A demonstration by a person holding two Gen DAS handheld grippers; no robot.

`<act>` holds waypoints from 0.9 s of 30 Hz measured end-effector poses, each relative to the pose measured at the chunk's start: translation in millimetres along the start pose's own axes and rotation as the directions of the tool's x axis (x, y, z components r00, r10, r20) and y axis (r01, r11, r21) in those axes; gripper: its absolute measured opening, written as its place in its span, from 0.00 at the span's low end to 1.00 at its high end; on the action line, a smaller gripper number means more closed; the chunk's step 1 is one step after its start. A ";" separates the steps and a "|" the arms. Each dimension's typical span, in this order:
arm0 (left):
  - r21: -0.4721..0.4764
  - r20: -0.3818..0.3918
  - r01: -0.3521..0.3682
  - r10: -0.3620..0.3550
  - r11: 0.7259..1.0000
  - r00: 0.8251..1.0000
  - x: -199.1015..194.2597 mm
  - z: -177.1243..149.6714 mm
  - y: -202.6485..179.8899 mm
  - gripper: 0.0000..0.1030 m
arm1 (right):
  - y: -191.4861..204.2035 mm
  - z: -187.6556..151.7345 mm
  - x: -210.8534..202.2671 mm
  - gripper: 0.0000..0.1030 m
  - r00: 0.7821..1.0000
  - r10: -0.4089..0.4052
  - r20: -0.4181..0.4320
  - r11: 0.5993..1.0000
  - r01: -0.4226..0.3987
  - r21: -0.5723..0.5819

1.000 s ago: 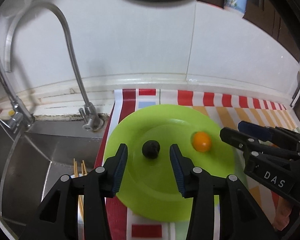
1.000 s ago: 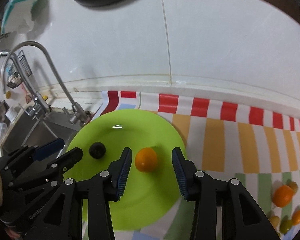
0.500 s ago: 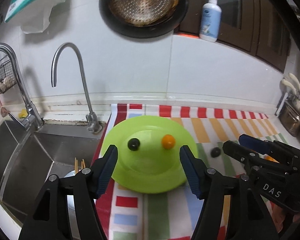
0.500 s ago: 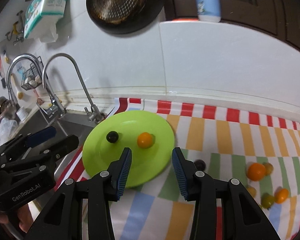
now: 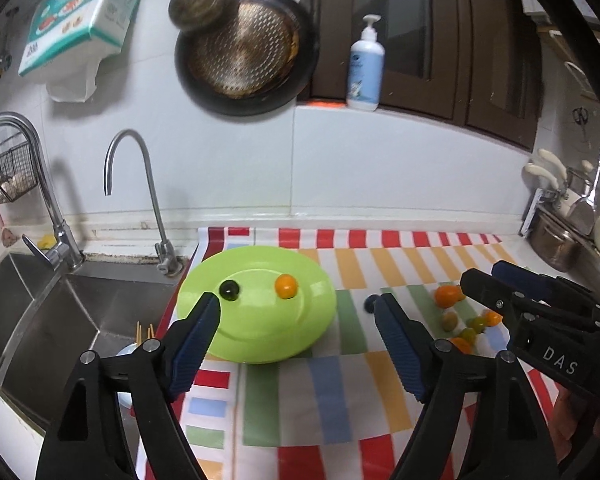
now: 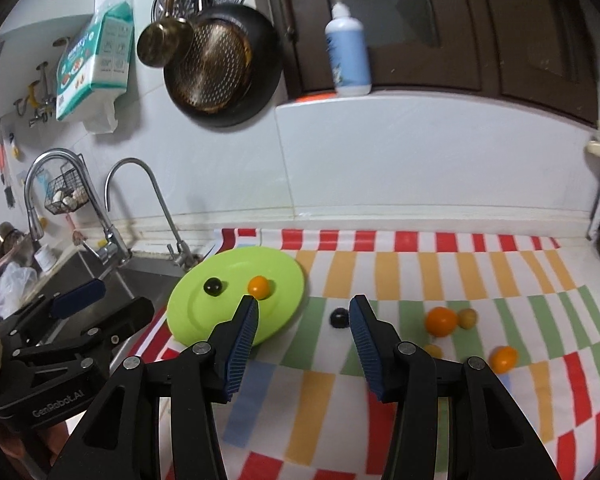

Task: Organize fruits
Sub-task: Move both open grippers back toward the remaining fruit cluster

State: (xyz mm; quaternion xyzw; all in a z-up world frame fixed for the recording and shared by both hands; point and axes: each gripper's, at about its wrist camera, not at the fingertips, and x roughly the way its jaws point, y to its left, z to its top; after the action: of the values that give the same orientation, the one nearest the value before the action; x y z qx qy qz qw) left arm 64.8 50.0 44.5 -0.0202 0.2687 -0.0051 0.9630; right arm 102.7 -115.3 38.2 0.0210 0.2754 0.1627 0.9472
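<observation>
A green plate (image 5: 312, 320) (image 6: 284, 312) lies on the striped mat next to the sink. On it sit a black fruit (image 5: 229, 290) (image 6: 213, 287) and an orange fruit (image 5: 286, 286) (image 6: 259, 287). Another black fruit (image 5: 369, 302) (image 6: 339, 317) lies on the mat right of the plate. Several orange, yellow and green small fruits (image 5: 447, 295) (image 6: 442, 321) lie further right. My left gripper (image 5: 298, 312) is open and empty, held above and in front of the plate. My right gripper (image 6: 303, 312) is open and empty, back from the mat's fruits.
A steel sink (image 5: 60, 320) with two taps (image 5: 140, 200) lies left of the plate. A pan (image 5: 244, 56) hangs on the wall, a soap bottle (image 5: 366, 68) stands on a ledge. Pots and utensils (image 5: 560, 220) stand at the far right.
Both grippers have pulled back and up from the plate, so more of the counter shows. Both jaws have opened wider. The two fruits stay on the plate.
</observation>
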 end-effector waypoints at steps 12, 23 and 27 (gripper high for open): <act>0.048 0.042 0.038 -0.040 0.998 0.998 -15.9 -16.7 -54.0 0.83 | -46.1 -25.3 -45.9 0.47 0.995 -0.086 0.041 0.996 0.087 -0.027; 0.073 0.035 0.075 -0.078 0.994 0.996 -5.7 -26.5 -99.5 0.84 | -88.3 -38.9 -57.3 0.47 0.992 -0.121 0.030 0.992 0.122 -0.036; 0.099 0.030 0.075 -0.078 0.992 0.997 1.7 -31.2 -115.3 0.84 | -103.6 -45.0 -55.1 0.47 0.992 -0.128 0.017 0.990 0.128 -0.055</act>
State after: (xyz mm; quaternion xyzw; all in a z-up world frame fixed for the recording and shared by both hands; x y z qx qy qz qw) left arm 50.2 -66.3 21.7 0.0166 0.2510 -0.0547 0.9663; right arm 65.8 -233.2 15.0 -0.0220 0.2651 0.1091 0.9578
